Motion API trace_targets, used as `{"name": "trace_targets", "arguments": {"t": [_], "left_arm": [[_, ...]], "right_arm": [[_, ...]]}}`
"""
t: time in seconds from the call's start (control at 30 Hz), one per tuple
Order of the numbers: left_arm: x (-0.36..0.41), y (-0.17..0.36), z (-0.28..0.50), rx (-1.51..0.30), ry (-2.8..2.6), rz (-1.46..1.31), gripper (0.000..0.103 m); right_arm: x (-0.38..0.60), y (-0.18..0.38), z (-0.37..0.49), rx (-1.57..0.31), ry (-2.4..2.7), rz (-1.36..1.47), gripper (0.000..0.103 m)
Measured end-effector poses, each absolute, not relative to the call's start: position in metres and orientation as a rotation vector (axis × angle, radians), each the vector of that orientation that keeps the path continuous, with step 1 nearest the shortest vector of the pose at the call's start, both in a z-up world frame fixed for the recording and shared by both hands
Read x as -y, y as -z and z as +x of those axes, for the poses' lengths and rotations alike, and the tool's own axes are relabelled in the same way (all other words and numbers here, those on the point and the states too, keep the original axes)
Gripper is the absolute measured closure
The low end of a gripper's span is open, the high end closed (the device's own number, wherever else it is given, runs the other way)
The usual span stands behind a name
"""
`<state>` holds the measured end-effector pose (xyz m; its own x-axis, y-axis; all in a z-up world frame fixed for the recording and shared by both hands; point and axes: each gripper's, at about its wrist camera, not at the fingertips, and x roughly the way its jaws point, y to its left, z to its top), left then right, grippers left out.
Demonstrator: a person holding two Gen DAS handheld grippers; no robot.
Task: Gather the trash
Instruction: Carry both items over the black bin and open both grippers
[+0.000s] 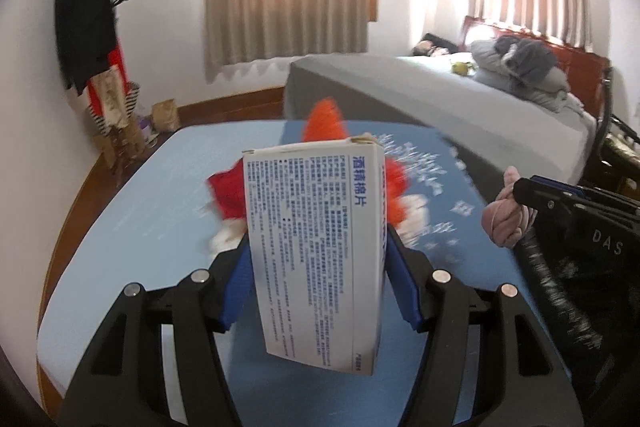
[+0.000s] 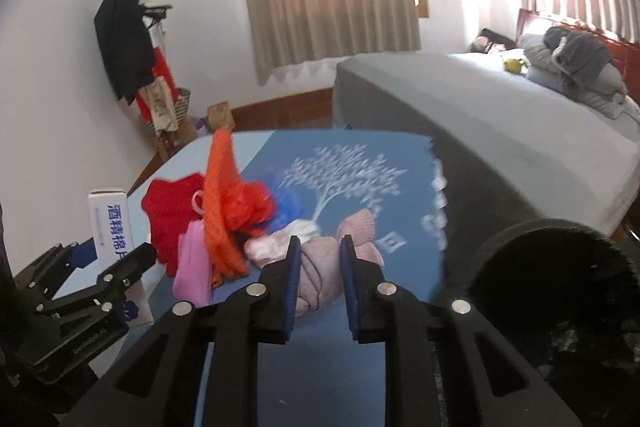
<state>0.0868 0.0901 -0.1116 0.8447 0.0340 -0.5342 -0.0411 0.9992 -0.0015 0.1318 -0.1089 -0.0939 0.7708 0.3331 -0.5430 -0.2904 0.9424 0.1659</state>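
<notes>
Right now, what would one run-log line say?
left fingers: grip white printed cardboard box | right fingers: grip pink knotted cloth bundle | both above blue mat

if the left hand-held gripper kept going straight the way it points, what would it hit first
Likely the red and orange cloth pile lying on the blue mat, right behind the white box that the left hand-held gripper holds. Depth is hard to judge.

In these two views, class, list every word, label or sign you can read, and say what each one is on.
"酒精棉片": side of the white box, in blue.
"DAS": black gripper body at the right edge of the left wrist view.
Fine print on the box face: too small to read.
White lettering on the left gripper's mount: too blurred.
White marks on the blue cloth: unreadable.
</notes>
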Motion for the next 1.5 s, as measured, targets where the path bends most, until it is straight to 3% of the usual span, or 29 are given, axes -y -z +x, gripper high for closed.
{"name": "trace_targets", "arguments": {"t": [0.43,0.9,1.0,1.1,1.2,1.27,1.37,1.5], "left_arm": [[0.026,0.095,0.1,-0.523,0.252,0.014,0.044],[0.139,0.117,0.116,-0.564,0.516,0.057,0.043],[0.15,0.122,0.12,-0.576,0.55,0.065,0.034],[0.15,0.123,0.126,-0.583,0.555,0.065,0.028],[0.14,0.122,0.124,-0.579,0.532,0.062,0.025],[0.128,0.12,0.121,-0.566,0.496,0.062,0.021],[0.106,0.114,0.119,-0.548,0.431,0.06,0.017],[0.068,0.107,0.114,-0.532,0.316,0.061,0.017]], "right_arm": [[0.233,0.084,0.101,-0.575,-0.074,0.12,0.083],[0.312,0.104,0.078,-0.605,0.13,0.144,0.081],[0.319,0.105,0.074,-0.604,0.164,0.146,0.065],[0.323,0.103,0.072,-0.595,0.184,0.15,0.055],[0.324,0.102,0.07,-0.58,0.191,0.15,0.038],[0.32,0.099,0.07,-0.567,0.192,0.144,0.015],[0.309,0.095,0.071,-0.539,0.178,0.133,0.006],[0.283,0.093,0.082,-0.536,0.109,0.136,0.006]]}}
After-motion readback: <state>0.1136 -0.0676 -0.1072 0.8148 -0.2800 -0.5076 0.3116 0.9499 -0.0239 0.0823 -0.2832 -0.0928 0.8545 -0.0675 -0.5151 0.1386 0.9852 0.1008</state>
